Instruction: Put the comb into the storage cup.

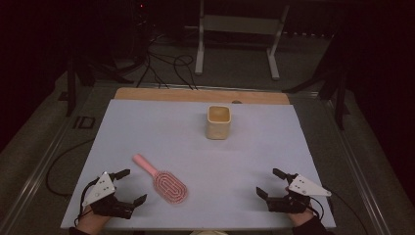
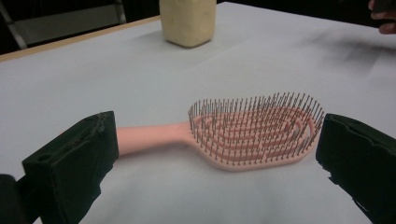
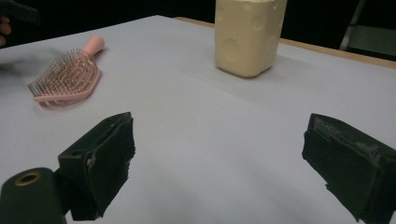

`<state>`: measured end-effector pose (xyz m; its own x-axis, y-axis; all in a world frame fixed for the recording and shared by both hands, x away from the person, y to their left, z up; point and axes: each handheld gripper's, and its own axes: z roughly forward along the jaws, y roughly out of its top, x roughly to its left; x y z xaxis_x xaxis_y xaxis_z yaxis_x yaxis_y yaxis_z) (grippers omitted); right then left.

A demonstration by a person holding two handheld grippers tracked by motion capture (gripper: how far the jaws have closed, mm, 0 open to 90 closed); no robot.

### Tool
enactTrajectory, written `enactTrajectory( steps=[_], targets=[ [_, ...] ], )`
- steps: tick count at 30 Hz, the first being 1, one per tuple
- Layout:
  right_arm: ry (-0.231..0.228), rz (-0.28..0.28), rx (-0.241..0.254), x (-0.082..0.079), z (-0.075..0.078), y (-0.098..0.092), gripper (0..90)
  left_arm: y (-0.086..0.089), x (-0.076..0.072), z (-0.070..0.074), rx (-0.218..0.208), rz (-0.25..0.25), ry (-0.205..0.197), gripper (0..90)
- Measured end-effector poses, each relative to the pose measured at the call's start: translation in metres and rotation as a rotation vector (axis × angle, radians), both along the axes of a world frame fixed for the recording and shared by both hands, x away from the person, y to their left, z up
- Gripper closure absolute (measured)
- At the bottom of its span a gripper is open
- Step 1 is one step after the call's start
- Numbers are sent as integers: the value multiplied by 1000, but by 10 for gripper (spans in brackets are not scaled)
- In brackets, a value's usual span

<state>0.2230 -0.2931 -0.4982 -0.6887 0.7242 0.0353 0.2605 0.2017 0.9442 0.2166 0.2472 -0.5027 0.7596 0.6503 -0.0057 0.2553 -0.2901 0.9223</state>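
The pink hairbrush (image 1: 164, 181) lay bristles-up on the worktop (image 1: 195, 152), its long axis running diagonally, handle toward the far left and head toward the near edge. It sat just beside the left gripper (image 1: 128, 186), whose fingers stood wide apart, holding nothing. The right gripper (image 1: 271, 182), fingers likewise spread and empty, rested well apart from it, so the left was the nearer hand.

The room is dim. A pale sheet (image 1: 147, 127) covers the counter (image 1: 195, 95), whose wooden far edge shows. Beyond, black cables (image 1: 166, 66) trail over grey floor (image 1: 235, 73) beneath a white metal frame (image 1: 240, 24).
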Motion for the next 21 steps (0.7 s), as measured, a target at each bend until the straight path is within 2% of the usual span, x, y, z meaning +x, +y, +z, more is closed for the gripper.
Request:
enactTrajectory(
  steps=[8,14,21],
  targets=[
    [-2,8,-3,1,-1,1,87,-1,1,0,3,11,-2,1],
    [-21,17,4,1,0,3,88,-3,1,0,33,-6,-7,1],
    [-32,23,2,-1,2,5,88,-4,-3,6,13,-17,-17,1]
  ],
)
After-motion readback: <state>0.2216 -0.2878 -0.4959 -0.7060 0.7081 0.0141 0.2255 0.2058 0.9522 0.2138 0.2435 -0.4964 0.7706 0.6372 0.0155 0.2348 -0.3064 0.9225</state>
